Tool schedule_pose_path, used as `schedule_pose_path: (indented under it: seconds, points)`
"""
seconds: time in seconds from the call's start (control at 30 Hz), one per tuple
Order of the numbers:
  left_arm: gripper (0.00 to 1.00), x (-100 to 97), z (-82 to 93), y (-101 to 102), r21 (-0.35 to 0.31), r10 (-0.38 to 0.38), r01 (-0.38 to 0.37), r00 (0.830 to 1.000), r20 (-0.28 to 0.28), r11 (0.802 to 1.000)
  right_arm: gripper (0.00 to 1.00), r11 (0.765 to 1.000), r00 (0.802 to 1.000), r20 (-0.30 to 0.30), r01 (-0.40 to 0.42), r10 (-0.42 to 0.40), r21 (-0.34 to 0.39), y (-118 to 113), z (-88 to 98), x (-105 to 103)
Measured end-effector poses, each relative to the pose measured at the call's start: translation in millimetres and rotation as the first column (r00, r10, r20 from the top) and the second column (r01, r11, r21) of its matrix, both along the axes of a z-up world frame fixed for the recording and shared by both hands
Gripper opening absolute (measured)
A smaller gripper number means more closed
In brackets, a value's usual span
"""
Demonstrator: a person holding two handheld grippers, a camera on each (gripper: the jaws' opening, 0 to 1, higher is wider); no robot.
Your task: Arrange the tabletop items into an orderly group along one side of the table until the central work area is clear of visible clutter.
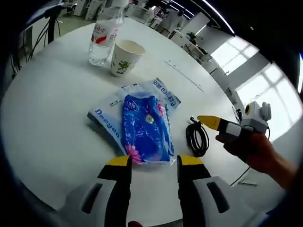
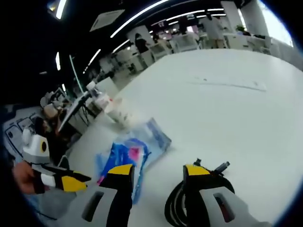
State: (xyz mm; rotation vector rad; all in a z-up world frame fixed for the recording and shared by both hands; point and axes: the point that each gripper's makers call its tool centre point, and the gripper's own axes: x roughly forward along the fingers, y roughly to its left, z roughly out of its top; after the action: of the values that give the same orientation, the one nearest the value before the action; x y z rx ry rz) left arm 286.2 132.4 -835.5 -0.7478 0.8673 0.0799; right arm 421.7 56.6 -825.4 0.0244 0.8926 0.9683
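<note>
Just ahead of the left gripper (image 1: 153, 161), blue packet (image 1: 146, 127), jaws spread, right gripper (image 2: 158, 169) spread over black cable (image 2: 177, 204).

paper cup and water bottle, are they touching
Cannot tell. In the left gripper view the paper cup stands right beside the water bottle and overlaps its edge, with no plain gap or contact showing.

White round table (image 1: 57, 123) bears bottle (image 1: 105, 35), cup (image 1: 125, 57), packets (image 1: 142, 120), probably cable (image 1: 197, 138).
</note>
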Motion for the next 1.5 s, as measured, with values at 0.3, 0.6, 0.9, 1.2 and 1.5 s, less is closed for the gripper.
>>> schedule_pose_path:
  seconds: [0.3, 0.6, 0.9, 1.2, 1.5]
  points:
    - [0.34, -6.5, -9.1, -6, -0.052, 0.046, -0.046, 0.999, -0.014, 0.998, 0.40, 0.993, 0.993, 0.019, -0.119, 0.120, -0.023, 36, 0.1, 2]
    - [0.33, -8.8, -16.6, -18, -0.093, 0.065, -0.068, 0.997, -0.032, 0.993, 0.40, 0.977, 0.978, 0.029, -0.205, 0.207, -0.049, 59, -1.9, -6]
    - [0.34, -6.5, -22.5, -23, -0.156, 0.133, -0.140, 0.989, -0.058, 0.978, 0.40, 0.939, 0.942, 0.050, -0.326, 0.332, -0.111, 81, -11.2, -15]
    - [0.32, 1.4, -27.6, -28, -0.206, 0.194, -0.207, 0.978, -0.079, 0.957, 0.41, 0.843, 0.850, 0.107, -0.482, 0.516, -0.239, 103, -21.9, -13]
    - [0.25, 4.6, -33.8, -27, -0.193, 0.201, -0.215, 0.975, -0.093, 0.957, 0.25, 0.792, 0.804, 0.115, -0.531, 0.583, -0.302, 106, -29.9, -17]
